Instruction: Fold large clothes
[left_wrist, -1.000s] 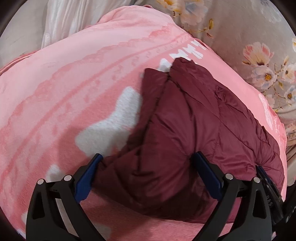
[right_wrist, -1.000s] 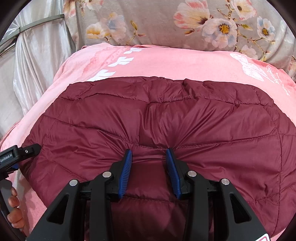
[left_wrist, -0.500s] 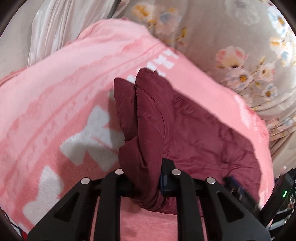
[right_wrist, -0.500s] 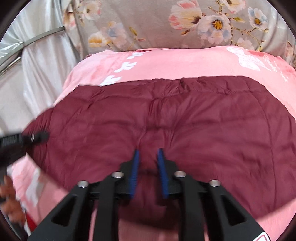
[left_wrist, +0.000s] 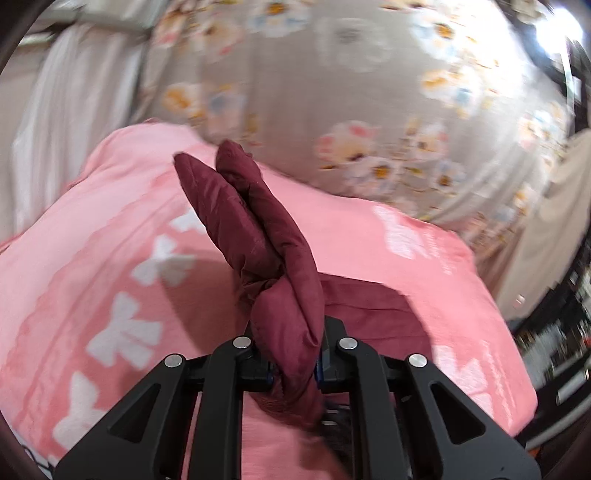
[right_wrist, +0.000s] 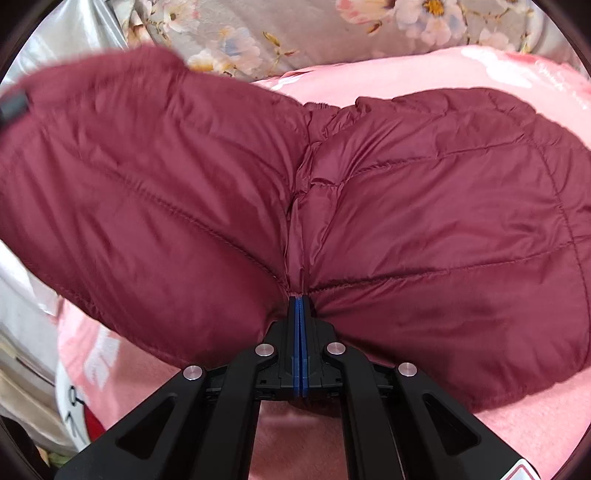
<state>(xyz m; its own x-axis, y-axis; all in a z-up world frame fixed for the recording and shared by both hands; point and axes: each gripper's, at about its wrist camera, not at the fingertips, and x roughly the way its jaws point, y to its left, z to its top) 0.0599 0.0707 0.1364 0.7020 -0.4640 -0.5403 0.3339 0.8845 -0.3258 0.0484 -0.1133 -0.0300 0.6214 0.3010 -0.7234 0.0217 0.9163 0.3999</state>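
Pink blanket (left_wrist: 110, 229) covers the bed, floral sheet (left_wrist: 332, 92) behind at frame top. Maroon jacket (right_wrist: 424, 206) fills the centre of the right view, its right part lying on the blanket, its left part raised off it; left gripper (left_wrist: 295, 369) pinches a bunched corner low centre, right gripper (right_wrist: 300, 306) has its pads pressed together on a thin pinch of the near edge. Judged: a fold is only starting, both edges gripped, nothing laid over yet, smoothing and further folds remain.
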